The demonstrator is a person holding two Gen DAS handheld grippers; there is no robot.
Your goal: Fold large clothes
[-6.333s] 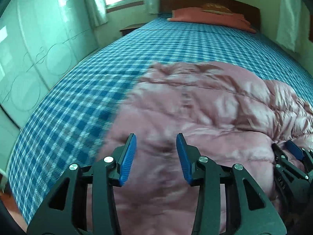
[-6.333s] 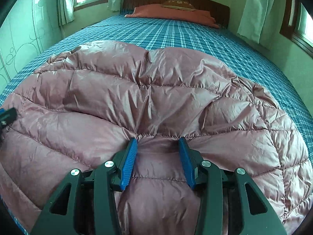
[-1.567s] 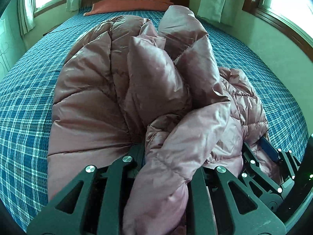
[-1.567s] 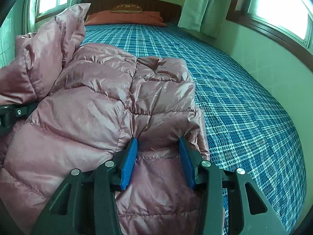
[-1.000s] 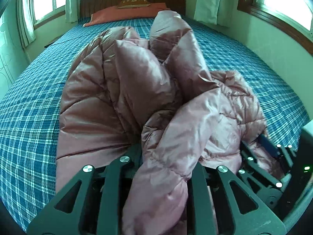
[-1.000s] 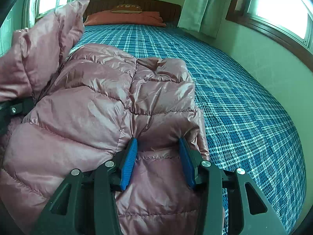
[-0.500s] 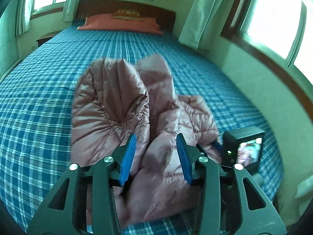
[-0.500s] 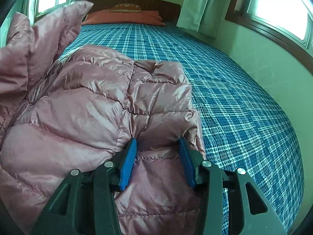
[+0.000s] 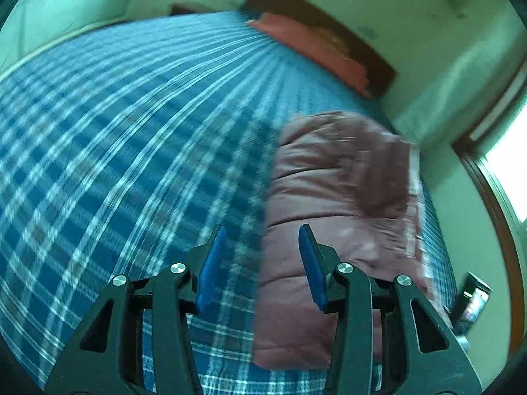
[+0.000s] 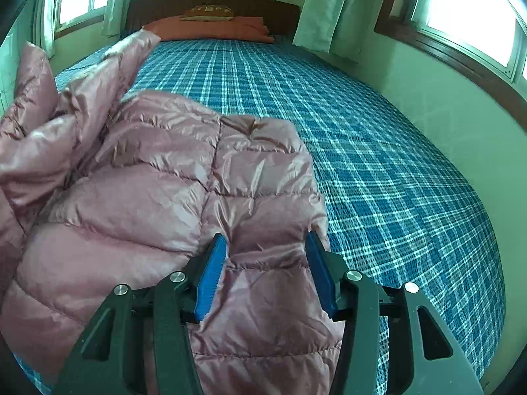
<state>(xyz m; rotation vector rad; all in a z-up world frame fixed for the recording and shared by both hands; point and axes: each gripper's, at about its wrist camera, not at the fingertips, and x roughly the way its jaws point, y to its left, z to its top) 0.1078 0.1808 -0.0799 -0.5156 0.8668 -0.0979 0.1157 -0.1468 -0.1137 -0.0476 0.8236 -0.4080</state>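
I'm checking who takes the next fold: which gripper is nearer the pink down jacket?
Right. The right gripper sits open, straddling the pink down jacket at its near edge. The left gripper is open too, lifted clear above the jacket's left border.

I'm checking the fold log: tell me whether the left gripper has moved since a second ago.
Yes. The left gripper has let go of the pink down jacket, its jaws now open, and swung left: the orange pillow sits tilted toward upper right, the frame blurred.
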